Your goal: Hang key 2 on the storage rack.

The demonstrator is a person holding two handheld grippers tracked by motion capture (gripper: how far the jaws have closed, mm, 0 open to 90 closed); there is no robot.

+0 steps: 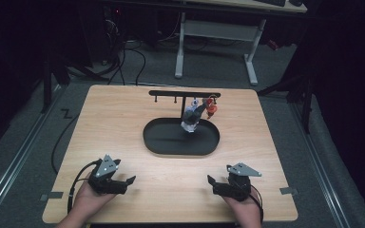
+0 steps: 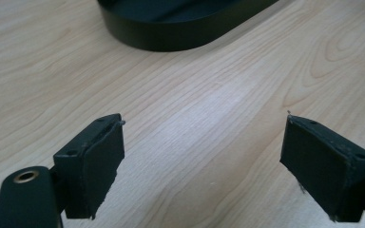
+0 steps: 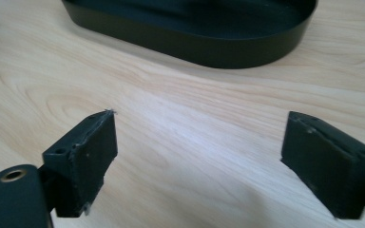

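I am holding my left gripper (image 1: pixel 129 180) and my right gripper (image 1: pixel 211 180) low over the near edge of the desk (image 1: pixel 123 123), both released, jaws standing wide with bare wood between them. The black oval tray (image 1: pixel 157 142) is lying ahead of both grippers, well apart from them, ahead and to the right of my left one and ahead and to the left of my right one. The grey and red trinkets (image 1: pixel 200 110) are hanging from the black rack (image 1: pixel 171 93) over the tray's far side, farther still from either gripper.
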